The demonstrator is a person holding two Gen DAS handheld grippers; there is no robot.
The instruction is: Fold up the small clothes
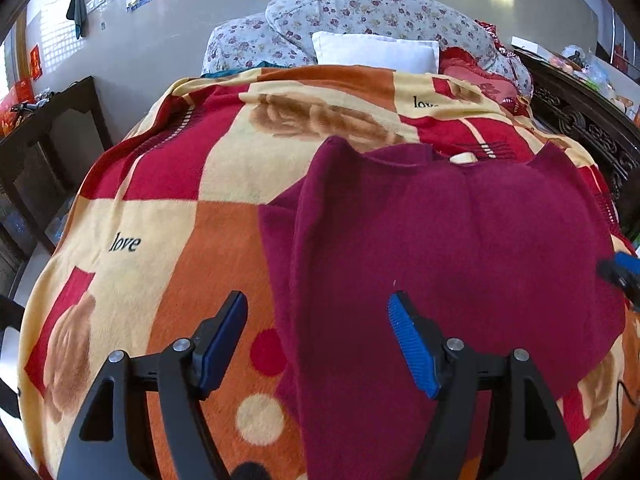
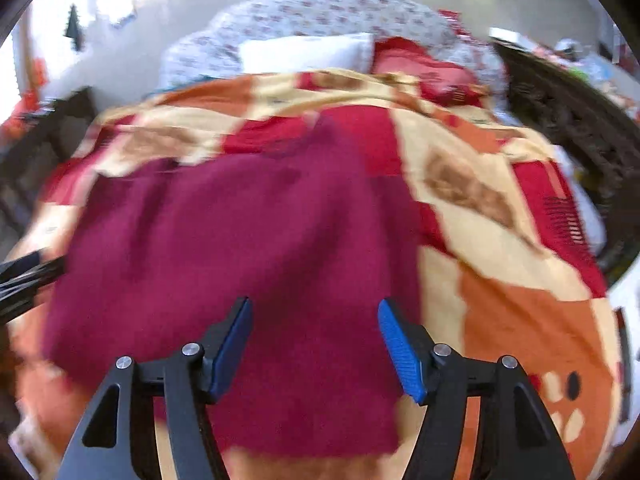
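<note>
A dark red sweater (image 1: 460, 240) lies spread on a patterned blanket (image 1: 160, 216) that covers the bed, with its neckline toward twelve o'clock and its hem toward six in the left wrist view. One sleeve or side panel looks already turned in: a long strip of the knit runs down the sweater's nine o'clock side and lies on top of the body, its edge standing out as a fold line. The three o'clock side seems still flat and unfolded, though the rim of the lens cuts it off there. The left gripper (image 1: 318, 332) hangs above the folded strip with its jaws apart and nothing between them, the cloth below untouched. The right gripper (image 2: 316, 334) is likewise released, its jaws standing wide over the lower part of the sweater (image 2: 240, 248) near the hem; that view is blurred, so fine detail of the cloth is lost, but no fabric is pinched between the pads. At three o'clock in the left view the tip of the other gripper just shows at the sweater's edge. By my reading the job is at an early stage: one side is in, while the other side and the final fold from hem toward collar remain. A white pillow (image 1: 376, 54) and a flowered quilt (image 1: 360, 16) sit at twelve o'clock, well apart from the work.
</note>
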